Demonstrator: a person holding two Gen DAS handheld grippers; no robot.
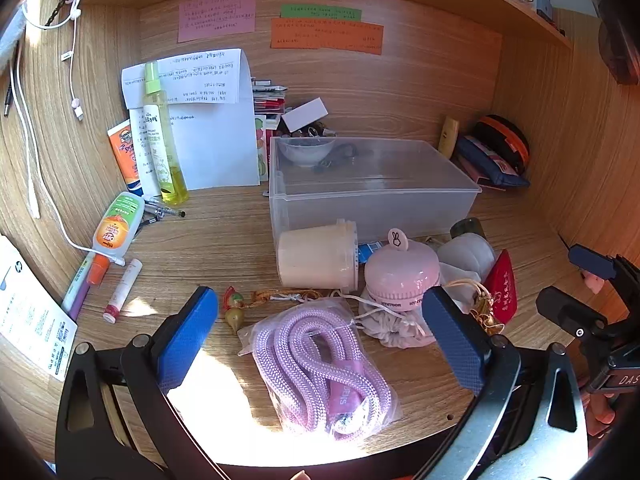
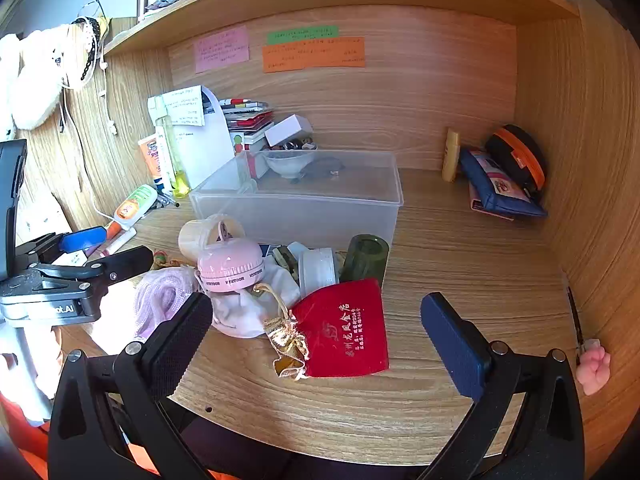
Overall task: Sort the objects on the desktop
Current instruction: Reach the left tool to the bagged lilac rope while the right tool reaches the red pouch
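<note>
Bagged pink rope (image 1: 320, 364) is located on counter (image 1: 208, 240), between spread left hand-held gripper (image 1: 320, 344) pads | long axis runs away from camera | right hand-held gripper (image 2: 316, 344) spread, empty, over red pouch (image 2: 348, 332) | clear bin (image 1: 372, 184) lies behind.

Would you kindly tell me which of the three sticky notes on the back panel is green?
The green note, the narrow strip directly above the orange note; the pink note sits apart, further left.
</note>
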